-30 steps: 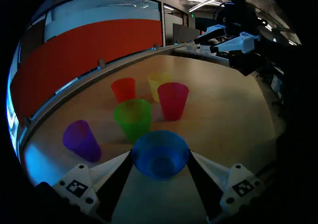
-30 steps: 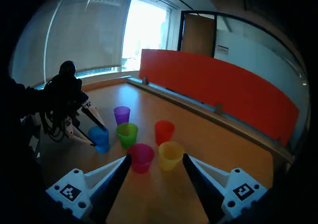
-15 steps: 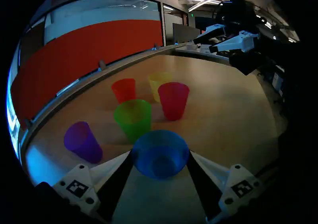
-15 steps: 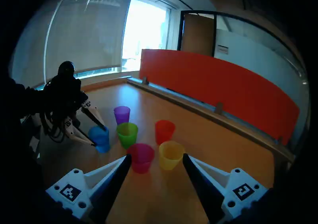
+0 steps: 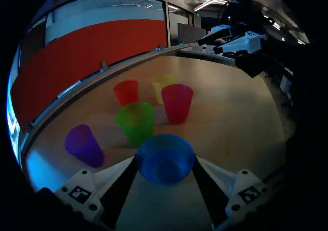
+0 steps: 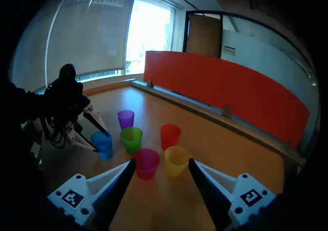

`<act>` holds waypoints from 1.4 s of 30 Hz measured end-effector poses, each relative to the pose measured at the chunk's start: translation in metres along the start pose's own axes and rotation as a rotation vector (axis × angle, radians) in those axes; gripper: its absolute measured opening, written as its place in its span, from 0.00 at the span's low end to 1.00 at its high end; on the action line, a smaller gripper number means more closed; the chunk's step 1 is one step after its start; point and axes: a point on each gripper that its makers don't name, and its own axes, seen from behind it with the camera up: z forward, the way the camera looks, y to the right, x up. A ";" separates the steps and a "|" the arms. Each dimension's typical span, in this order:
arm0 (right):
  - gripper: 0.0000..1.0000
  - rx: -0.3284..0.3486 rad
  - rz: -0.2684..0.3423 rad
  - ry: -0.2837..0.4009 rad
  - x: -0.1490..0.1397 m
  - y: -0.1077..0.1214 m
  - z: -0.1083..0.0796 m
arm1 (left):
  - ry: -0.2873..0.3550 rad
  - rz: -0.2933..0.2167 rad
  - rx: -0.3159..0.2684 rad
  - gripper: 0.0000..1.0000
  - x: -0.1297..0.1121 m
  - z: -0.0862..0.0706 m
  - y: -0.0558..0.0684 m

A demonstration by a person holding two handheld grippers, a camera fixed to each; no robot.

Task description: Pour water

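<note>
My left gripper [image 5: 164, 157] is shut on a blue cup [image 5: 165, 159], with a finger against each side; I cannot tell whether the cup holds water. Beyond it on the wooden table [image 5: 229, 108] stand a green cup [image 5: 135, 122], a purple cup [image 5: 84, 145], a red cup [image 5: 126, 91], a yellow cup [image 5: 163, 85] and a pink cup [image 5: 176, 103]. My right gripper [image 6: 161, 161] hangs open above the table. The pink cup [image 6: 145, 163] and yellow cup [image 6: 176, 160] stand just past its fingertips. Farther off, the left gripper [image 6: 92, 134] holds the blue cup [image 6: 102, 144] beside the green cup [image 6: 131, 139].
An orange partition [image 6: 229, 87] on a rail runs along the table's far edge. A bright window [image 6: 149, 36] and a door [image 6: 203, 36] lie behind. The person's dark sleeve [image 6: 24, 104] reaches in from the left. The right gripper [image 5: 229, 40] hovers high over the table's far end.
The cups in the left gripper view have shifted a little to the left. The left gripper still holds the blue cup, and the right gripper stays open in about the same place.
</note>
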 end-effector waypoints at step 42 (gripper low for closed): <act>1.00 0.083 -0.029 0.011 0.028 -0.029 0.047 | 0.259 -0.054 0.131 0.88 0.082 -0.079 -0.022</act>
